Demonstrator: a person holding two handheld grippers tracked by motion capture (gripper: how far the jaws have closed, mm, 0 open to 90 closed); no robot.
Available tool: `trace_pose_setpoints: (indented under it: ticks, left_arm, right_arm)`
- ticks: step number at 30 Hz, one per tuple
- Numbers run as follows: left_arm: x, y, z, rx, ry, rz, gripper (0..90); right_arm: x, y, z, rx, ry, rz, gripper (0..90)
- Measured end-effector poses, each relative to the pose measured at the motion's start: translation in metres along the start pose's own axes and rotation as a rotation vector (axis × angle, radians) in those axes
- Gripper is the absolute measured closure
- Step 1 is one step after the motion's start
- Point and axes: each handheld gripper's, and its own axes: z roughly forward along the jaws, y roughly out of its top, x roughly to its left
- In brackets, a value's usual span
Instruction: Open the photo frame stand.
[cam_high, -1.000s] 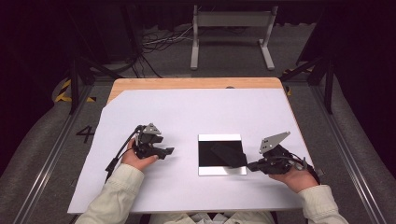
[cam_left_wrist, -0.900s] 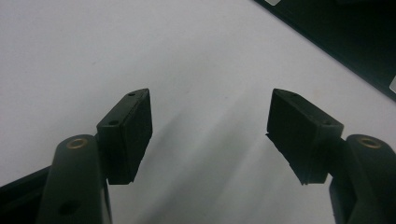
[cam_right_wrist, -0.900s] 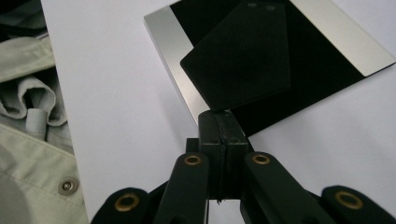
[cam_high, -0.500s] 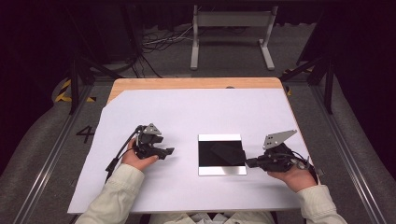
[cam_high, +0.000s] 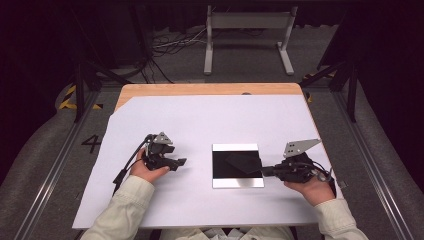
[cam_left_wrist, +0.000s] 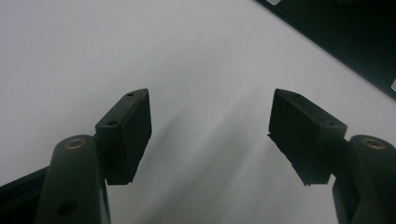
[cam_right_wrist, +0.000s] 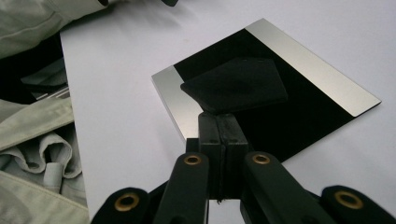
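A white sheet (cam_high: 210, 120) is covering most of the desk (cam_high: 200, 89), leaving a strip of bare wood showing along the far edge. Beyond the desk, a pale metal stand (cam_high: 248, 30) on 2 feet is sitting on the grey floor (cam_high: 380, 165), with loose cables (cam_high: 170, 45) lying just beside it on the left. A painted numeral 4 (cam_high: 91, 144) is showing on the floor left of the desk, and yellow-and-black tape (cam_high: 67, 97) is marking the floor farther back.

white table (cam_high: 200, 120), black-and-silver plate (cam_high: 237, 179)
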Motion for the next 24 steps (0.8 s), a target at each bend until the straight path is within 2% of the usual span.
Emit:
trace_pose_setpoints:
  ticks: [4, 13, 24]
  left_arm:
    - [0.0001, 0.0001, -0.0004, 0.001, 0.0, 0.001, 30.8]
    - [0.0, 0.0, 0.0, -0.001, 0.0, 0.001, 30.7]
    - [0.0002, -0.0001, 0.0005, -0.001, -0.002, -0.004, 30.7]
  right_arm:
    - [-0.0007, -0.0009, 0.0006, -0.029, 0.005, 0.015, 89.6]
    - [0.0011, -0.0001, 0.0019, -0.057, -0.007, 0.021, 89.7]
    - [-0.0001, 0.0, 0.0017, -0.037, 0.001, 0.012, 89.5]
